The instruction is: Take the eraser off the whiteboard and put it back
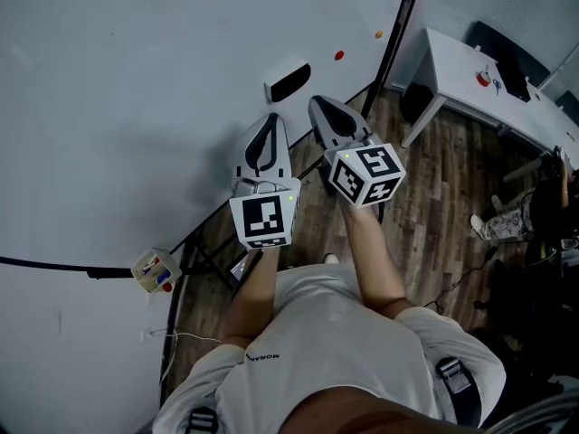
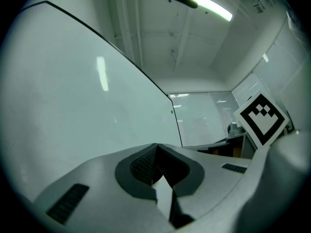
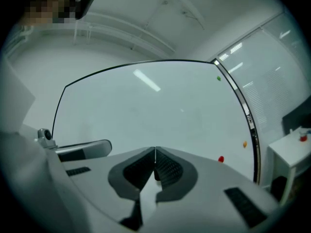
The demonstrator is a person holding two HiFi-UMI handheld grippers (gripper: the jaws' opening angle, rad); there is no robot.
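Note:
The eraser, white with a black felt face, sticks to the whiteboard near its lower right corner. My left gripper points at the board just below and left of the eraser, a short way off. Its pads meet with nothing between them. Beside it, my right gripper points at the board just below and right of the eraser. It is also shut and empty. Neither gripper touches the eraser. The eraser does not show clearly in either gripper view.
Red and orange magnets sit on the board to the right of the eraser. A small box of markers hangs at the board's lower edge. A white desk stands at the right. A person's legs show at the far right.

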